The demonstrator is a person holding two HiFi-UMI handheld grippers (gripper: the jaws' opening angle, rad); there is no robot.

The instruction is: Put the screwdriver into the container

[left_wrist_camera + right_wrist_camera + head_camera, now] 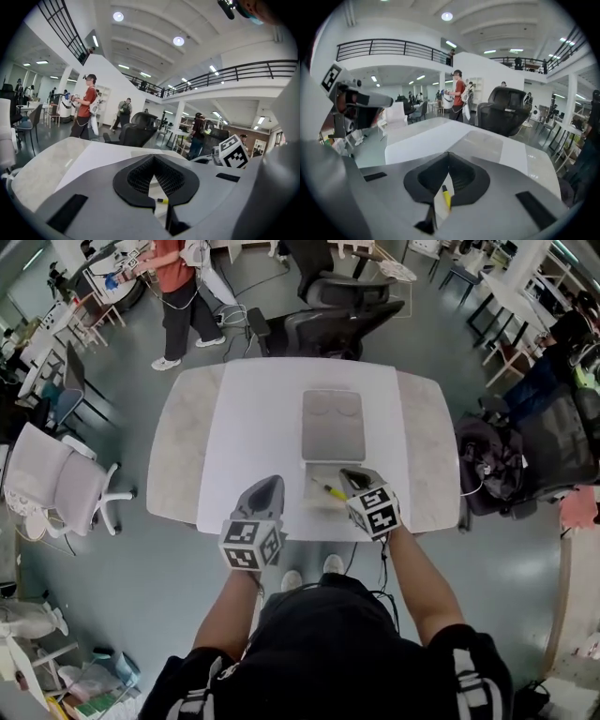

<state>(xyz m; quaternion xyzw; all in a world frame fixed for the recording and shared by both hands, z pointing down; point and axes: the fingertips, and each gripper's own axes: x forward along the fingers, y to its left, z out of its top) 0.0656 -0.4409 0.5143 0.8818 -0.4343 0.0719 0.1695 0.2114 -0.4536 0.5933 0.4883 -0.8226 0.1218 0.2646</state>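
A small yellow-handled screwdriver (330,489) lies inside a clear shallow container (314,501) near the table's front edge. A flat grey lid (332,425) rests just beyond it. My right gripper (351,476) hovers at the container's right side, jaws together, with nothing held; through its jaw notch I see the screwdriver (447,198) below. My left gripper (270,484) hangs left of the container, jaws together and empty. In the left gripper view only the screwdriver's yellow tip (162,201) peeks through the notch.
The white mat (253,427) covers the middle of a pale stone table (178,456). Black office chairs (328,320) stand at the far side, a white chair (56,479) to the left, and bags (492,465) to the right. A person in red (178,287) stands at the back left.
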